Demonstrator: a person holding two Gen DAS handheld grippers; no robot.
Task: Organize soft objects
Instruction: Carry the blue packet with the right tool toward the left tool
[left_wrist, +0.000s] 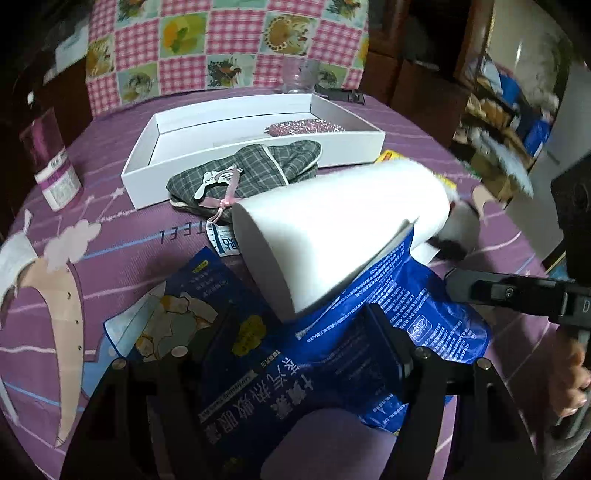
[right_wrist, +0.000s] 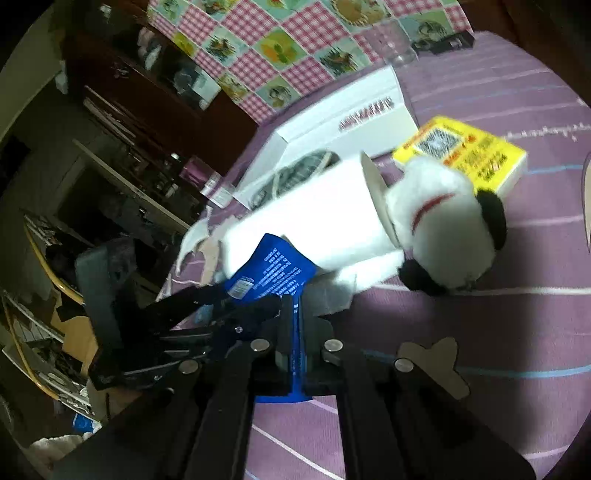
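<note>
One blue pouch (left_wrist: 369, 332) clamped by two grippers, left (left_wrist: 295, 354) and right (right_wrist: 295, 354).

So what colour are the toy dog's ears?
Black, on a white dog; the right wrist view shows it best.

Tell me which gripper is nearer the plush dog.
Right. The right gripper, shut on the blue pouch, sits just short of the plush dog. The left gripper grips the same pouch, with the white roll between it and the dog.

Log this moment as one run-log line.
left gripper: shut on blue pouch | right gripper: shut on same pouch | white roll: lying on pouch | white box: open
</note>
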